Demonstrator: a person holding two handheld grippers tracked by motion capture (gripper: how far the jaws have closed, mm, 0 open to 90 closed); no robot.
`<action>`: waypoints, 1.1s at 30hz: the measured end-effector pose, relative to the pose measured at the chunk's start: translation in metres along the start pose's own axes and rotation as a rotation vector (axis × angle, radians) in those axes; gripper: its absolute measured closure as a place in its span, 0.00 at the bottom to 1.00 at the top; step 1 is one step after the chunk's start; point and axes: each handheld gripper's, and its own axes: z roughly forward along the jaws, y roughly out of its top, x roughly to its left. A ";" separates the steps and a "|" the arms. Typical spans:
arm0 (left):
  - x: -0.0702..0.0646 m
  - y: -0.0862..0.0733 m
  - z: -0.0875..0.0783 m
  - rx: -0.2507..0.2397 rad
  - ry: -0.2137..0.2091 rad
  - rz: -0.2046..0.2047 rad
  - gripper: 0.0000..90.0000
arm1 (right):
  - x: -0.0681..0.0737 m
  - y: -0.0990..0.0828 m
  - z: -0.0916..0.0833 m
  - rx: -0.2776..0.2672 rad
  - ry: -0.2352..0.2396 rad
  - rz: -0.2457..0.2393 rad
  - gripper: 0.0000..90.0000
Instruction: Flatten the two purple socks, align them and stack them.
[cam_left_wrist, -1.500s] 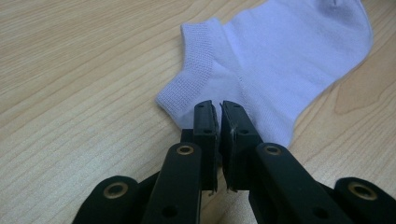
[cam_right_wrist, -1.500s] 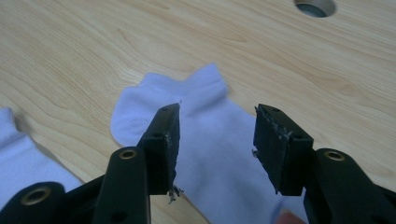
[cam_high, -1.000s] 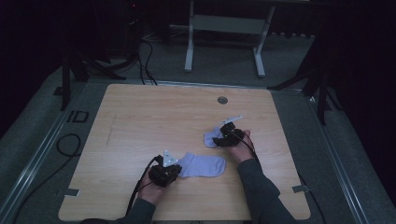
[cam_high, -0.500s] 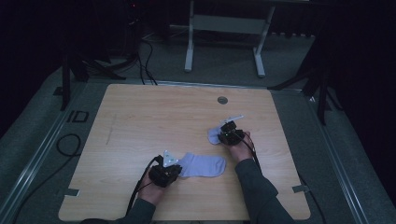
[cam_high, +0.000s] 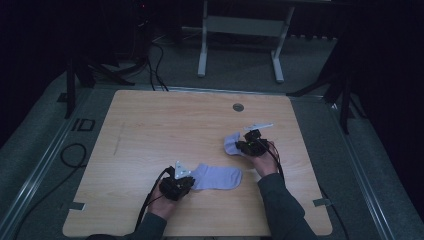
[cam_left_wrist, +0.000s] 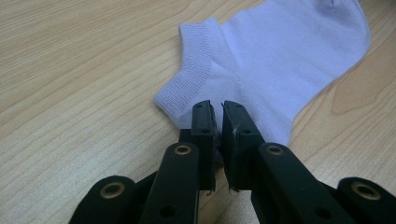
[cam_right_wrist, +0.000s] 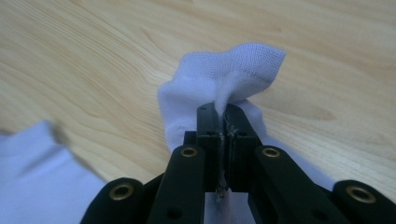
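A lilac ankle sock (cam_high: 217, 176) (cam_left_wrist: 280, 60) lies flat near the table's front middle. My left gripper (cam_high: 177, 185) (cam_left_wrist: 218, 116) sits at its cuff end, jaws nearly together on the sock's edge at the heel. A second lilac sock (cam_high: 231, 144) (cam_right_wrist: 224, 79) is bunched up at the right. My right gripper (cam_high: 248, 145) (cam_right_wrist: 223, 116) is shut on a fold of it and holds the cuff raised off the wood. In the right gripper view the flat sock (cam_right_wrist: 42, 163) shows blurred at lower left.
The wooden table (cam_high: 165, 130) has a round grommet hole (cam_high: 238, 107) near its far edge. Grey tape marks the front corners (cam_high: 323, 202). Beyond the table stands a metal frame (cam_high: 240, 25). Cables (cam_high: 72, 155) lie on the floor at the left.
My right gripper has shifted slightly away and to the right with its sock, which is now more bunched. The left gripper and the flat sock have stayed put.
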 end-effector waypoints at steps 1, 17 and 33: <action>0.000 0.000 0.000 0.000 0.000 0.000 0.92 | 0.000 0.000 0.000 0.000 0.000 0.000 0.96; 0.000 0.000 0.000 -0.002 -0.001 -0.002 0.92 | 0.019 -0.005 -0.058 -0.143 0.114 0.005 0.95; 0.000 0.000 0.000 -0.004 0.000 -0.003 0.92 | 0.043 -0.016 -0.074 -0.175 0.122 -0.030 0.94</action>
